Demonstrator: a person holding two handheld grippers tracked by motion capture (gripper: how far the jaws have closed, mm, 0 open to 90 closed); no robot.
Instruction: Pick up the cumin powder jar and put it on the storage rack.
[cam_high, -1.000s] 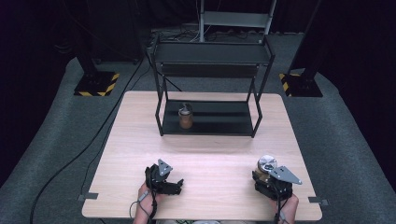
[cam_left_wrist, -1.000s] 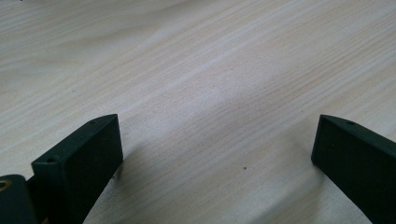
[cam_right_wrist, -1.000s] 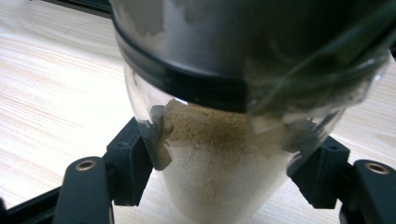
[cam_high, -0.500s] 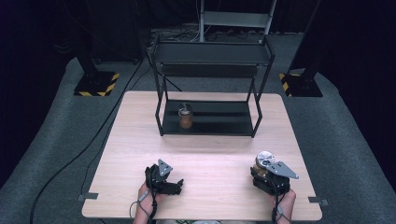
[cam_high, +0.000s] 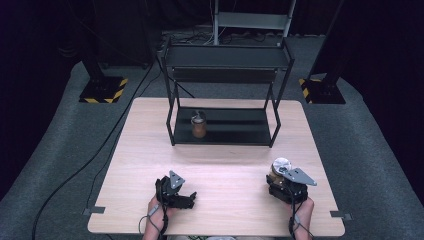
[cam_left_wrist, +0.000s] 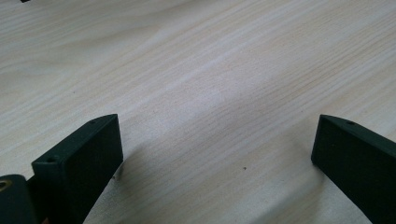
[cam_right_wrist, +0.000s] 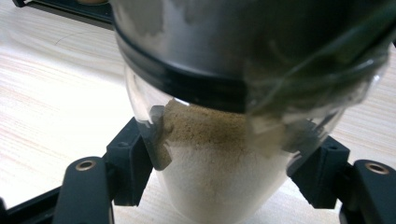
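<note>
A clear glass jar (cam_right_wrist: 224, 140) with a metal lid, half filled with pale powder, was clamped by the right gripper (cam_right_wrist: 224, 168); the left gripper (cam_left_wrist: 215, 154) was held released.

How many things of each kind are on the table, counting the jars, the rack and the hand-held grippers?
Jars: 2, one brown jar on the rack's lower shelf, one clear jar of powder between the right gripper's jaws.
Racks: 1, the black rack.
Grippers: 2, the left gripper and the right gripper.
Total: 5.
</note>
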